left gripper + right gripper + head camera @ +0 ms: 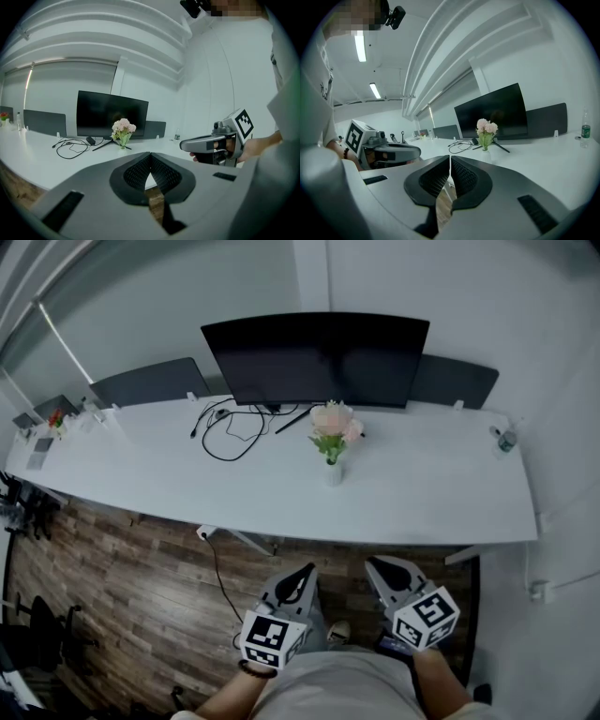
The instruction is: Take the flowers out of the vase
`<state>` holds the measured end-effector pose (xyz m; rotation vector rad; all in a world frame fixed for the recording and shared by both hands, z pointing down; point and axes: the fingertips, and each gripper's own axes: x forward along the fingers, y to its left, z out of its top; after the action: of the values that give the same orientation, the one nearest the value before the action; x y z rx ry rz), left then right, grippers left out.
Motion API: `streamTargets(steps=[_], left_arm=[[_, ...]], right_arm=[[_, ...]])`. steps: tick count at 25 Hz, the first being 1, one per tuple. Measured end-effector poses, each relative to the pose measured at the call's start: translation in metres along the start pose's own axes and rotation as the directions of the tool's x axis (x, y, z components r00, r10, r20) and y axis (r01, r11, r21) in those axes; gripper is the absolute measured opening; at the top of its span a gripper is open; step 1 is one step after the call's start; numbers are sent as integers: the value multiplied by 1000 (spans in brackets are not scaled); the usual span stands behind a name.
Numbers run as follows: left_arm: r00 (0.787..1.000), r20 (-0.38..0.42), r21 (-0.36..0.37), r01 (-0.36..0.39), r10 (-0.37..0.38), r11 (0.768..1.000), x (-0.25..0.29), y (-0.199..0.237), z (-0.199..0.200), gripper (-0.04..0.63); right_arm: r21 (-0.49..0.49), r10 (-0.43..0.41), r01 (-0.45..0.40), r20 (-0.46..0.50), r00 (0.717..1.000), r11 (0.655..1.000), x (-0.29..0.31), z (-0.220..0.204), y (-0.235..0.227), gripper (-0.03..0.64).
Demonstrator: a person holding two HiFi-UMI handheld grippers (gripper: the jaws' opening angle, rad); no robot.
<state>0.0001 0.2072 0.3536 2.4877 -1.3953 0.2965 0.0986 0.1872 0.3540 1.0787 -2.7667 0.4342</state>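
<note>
A bunch of pale pink flowers (334, 420) with green stems stands in a small clear vase (333, 472) near the middle of the white desk (281, 486). The same flowers (123, 126) show far ahead in the left gripper view, and the flowers (486, 127) likewise in the right gripper view. Both grippers hang well short of the desk, over the wooden floor close to the person's body. My left gripper (306, 571) is shut and empty. My right gripper (372, 563) is shut and empty too. Each sees the other beside it: the right gripper (183, 146) and the left gripper (417, 150).
A black monitor (316, 360) stands behind the vase, with a tangle of black cables (231, 427) to its left. Dark divider panels (150, 382) line the desk's back edge. A small bottle (506, 439) sits at the far right, small items (45, 424) at the far left.
</note>
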Motion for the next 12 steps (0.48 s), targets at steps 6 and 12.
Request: streamTargets(steps=[6, 12], left_arm=[[999, 30, 12, 10, -10, 1000, 25, 21, 8, 3], [999, 31, 18, 37, -37, 999, 59, 50, 23, 3]], right_arm=[[2, -3, 3, -3, 1000, 1000, 26, 7, -16, 32], [14, -31, 31, -9, 999, 999, 60, 19, -44, 32]])
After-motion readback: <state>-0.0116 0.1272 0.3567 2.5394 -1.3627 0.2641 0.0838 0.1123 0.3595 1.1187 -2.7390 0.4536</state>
